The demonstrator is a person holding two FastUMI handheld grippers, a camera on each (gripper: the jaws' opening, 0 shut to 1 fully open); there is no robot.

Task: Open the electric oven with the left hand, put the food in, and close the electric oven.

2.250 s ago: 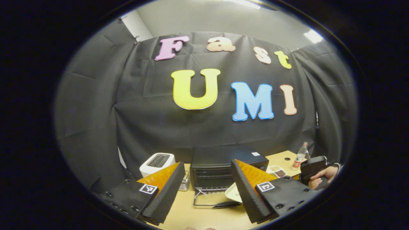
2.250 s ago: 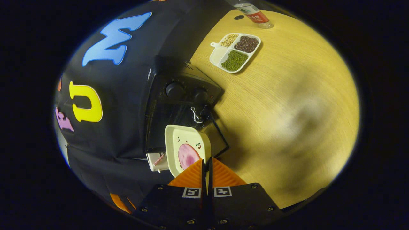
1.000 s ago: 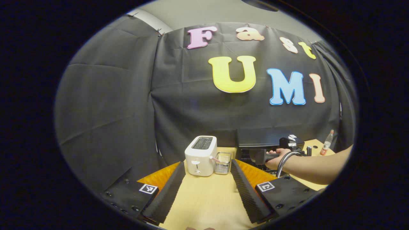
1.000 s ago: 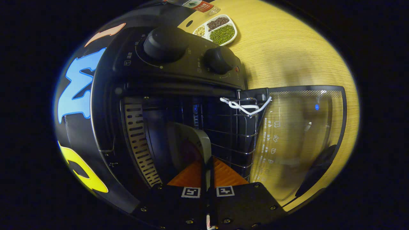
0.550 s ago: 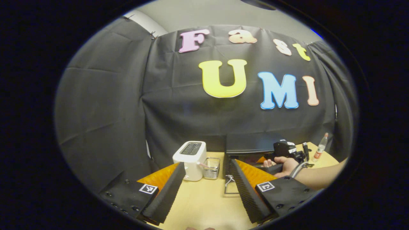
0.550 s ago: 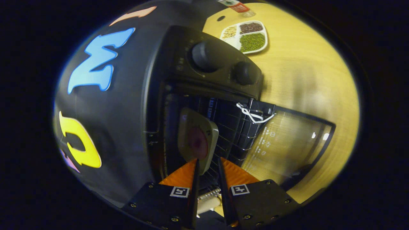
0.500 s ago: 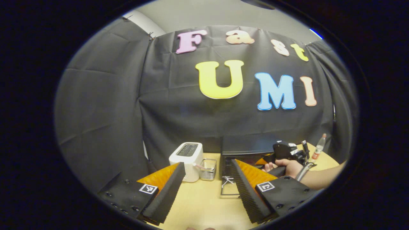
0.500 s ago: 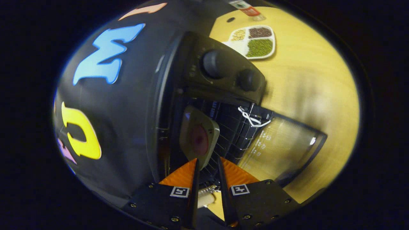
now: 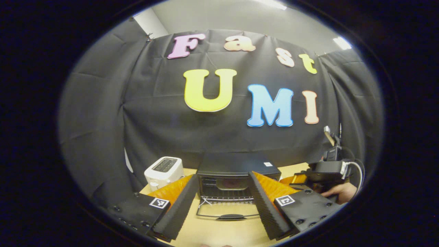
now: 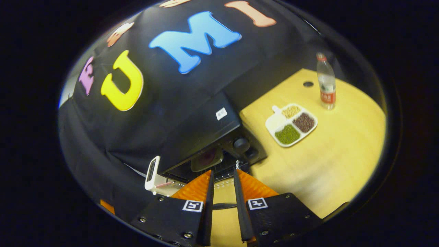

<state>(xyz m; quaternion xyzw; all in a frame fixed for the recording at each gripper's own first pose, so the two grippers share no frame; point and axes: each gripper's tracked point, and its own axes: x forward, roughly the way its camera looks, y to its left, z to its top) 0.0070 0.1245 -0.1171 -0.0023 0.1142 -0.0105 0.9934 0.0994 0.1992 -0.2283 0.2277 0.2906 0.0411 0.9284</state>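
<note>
1. Left gripper view: left gripper [image 9: 219, 202], fingers wide apart, empty, faces the electric oven [image 9: 236, 171]; its door [image 9: 227, 214] lies flat. Closing advice: catch the door handle [image 9: 228, 216] squarely, swing upward.
2. Right gripper view: right gripper [image 10: 222, 206], fingers slightly apart, empty; food plate [image 10: 206, 158] sits inside the oven.

I work in a staged recording booth, not a home kitchen: black cloth wall [image 9: 103, 113] draped behind a wooden bench [image 10: 329, 154], carrying electric oven [image 9: 236, 168], toaster [image 9: 164, 170], sectioned tray [image 10: 291, 125], bottle [image 10: 325, 82].
</note>
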